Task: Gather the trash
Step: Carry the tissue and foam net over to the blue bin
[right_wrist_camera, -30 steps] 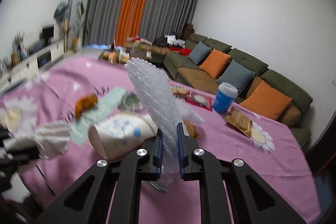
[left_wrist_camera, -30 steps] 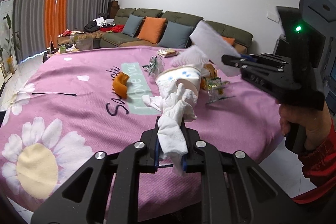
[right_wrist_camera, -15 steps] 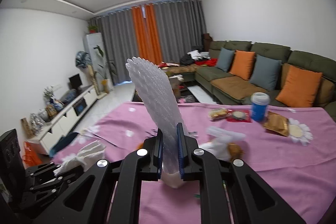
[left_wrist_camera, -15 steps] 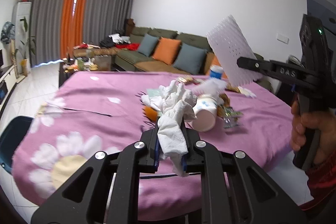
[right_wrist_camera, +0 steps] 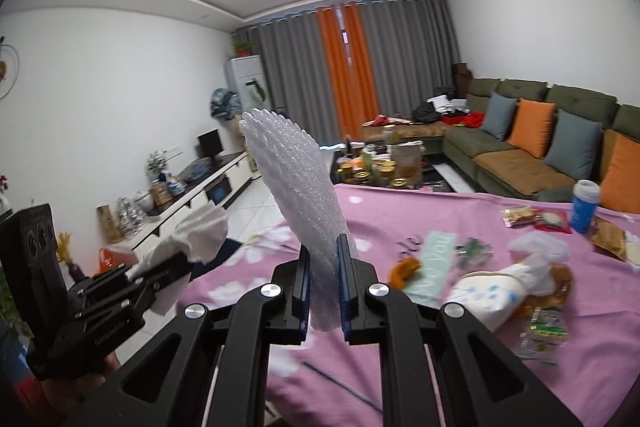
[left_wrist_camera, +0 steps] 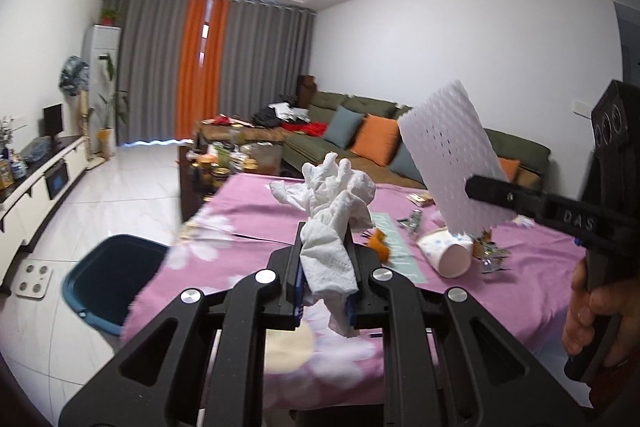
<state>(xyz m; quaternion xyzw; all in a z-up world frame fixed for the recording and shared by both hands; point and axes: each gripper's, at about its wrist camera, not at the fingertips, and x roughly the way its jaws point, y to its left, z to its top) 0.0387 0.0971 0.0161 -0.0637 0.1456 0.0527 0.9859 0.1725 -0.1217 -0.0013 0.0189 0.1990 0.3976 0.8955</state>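
A pink daisy-print tablecloth (left_wrist_camera: 256, 227) covers the near table. Far right stands an olive sofa (right_wrist_camera: 516, 155) with orange and grey cushions (right_wrist_camera: 532, 125). Orange-and-grey curtains (left_wrist_camera: 200, 75) hang far back; a white TV cabinet (right_wrist_camera: 208, 187) lines the left wall.

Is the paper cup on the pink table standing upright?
No, the paper cup lies tipped on its side on the pink tablecloth.

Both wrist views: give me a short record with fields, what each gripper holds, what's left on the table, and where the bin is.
left gripper: shut on crumpled tissue
right gripper: shut on white foam sheet
table: pink floral cloth
left on table: tipped paper cup, orange peel, wrappers, blue cup
bin: dark blue, on floor beside table
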